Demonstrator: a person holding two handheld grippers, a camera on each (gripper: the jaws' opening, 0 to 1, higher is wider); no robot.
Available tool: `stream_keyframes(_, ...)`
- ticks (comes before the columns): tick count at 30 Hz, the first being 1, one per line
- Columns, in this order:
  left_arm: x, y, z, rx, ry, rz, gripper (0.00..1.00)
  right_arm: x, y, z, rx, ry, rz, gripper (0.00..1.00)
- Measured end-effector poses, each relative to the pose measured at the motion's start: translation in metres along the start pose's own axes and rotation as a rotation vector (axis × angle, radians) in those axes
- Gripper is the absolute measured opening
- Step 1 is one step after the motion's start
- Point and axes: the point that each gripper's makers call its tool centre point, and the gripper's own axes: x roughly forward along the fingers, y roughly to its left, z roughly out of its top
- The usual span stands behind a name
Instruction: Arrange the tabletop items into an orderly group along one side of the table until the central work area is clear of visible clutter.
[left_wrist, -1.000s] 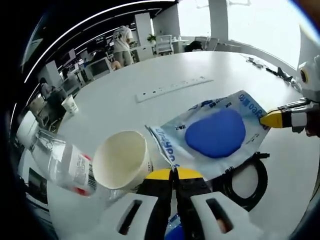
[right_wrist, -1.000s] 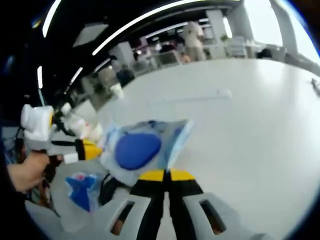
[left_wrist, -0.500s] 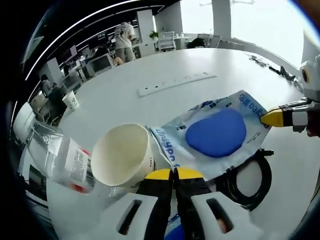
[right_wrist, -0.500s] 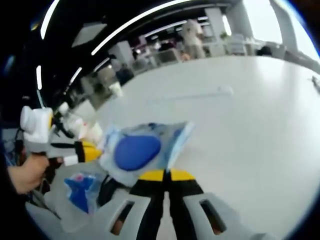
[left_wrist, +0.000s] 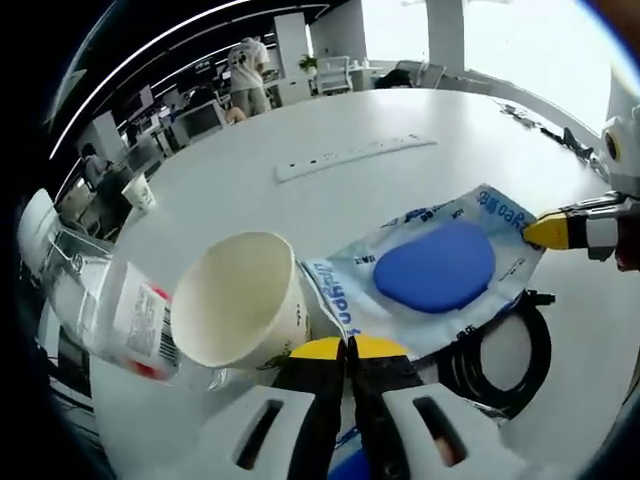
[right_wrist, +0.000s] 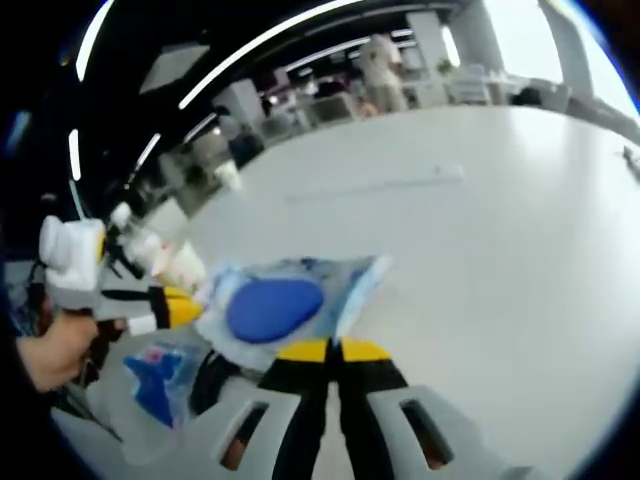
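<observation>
A clear plastic pouch (left_wrist: 440, 265) with blue print and a blue oval pad inside is stretched between both grippers over the white table (left_wrist: 300, 215). My left gripper (left_wrist: 350, 348) is shut on its near edge. My right gripper (left_wrist: 535, 233) comes in from the right, shut on the far corner. In the right gripper view the same pouch (right_wrist: 275, 308) runs from my right gripper (right_wrist: 333, 350) to the left gripper (right_wrist: 190, 310), which a hand (right_wrist: 55, 350) holds. A paper cup (left_wrist: 240, 310) lies on its side just left of the pouch, beside a clear plastic bottle (left_wrist: 130, 320).
A coiled black cable (left_wrist: 500, 350) lies under the pouch's right side. A white power strip (left_wrist: 355, 158) sits mid-table, and a small paper cup (left_wrist: 140, 190) stands at the far left edge. A second packet with blue contents (right_wrist: 155, 385) lies near the table edge. People stand far behind.
Both grippers stay shut on the pouch. In the right gripper view the pouch has sunk and flattened. The left gripper view has drifted a little, so the cup looms larger.
</observation>
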Motion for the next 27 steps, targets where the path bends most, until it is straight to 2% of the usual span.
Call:
stream_keyframes(9,0.0,0.0,-0.001,-0.01,0.0,0.002,0.02,0.0,-0.001,-0.001,0.01,0.002,-0.002,0.0)
stream_keyframes(21,-0.009,0.002,0.0,-0.051,-0.025,-0.007,0.08,0.0,0.008,-0.009,0.008,0.032,-0.003,0.27)
stream_keyframes(27,-0.014,0.001,-0.003,-0.072,-0.038,-0.012,0.1,-0.003,0.012,-0.011,0.003,0.035,-0.001,0.35)
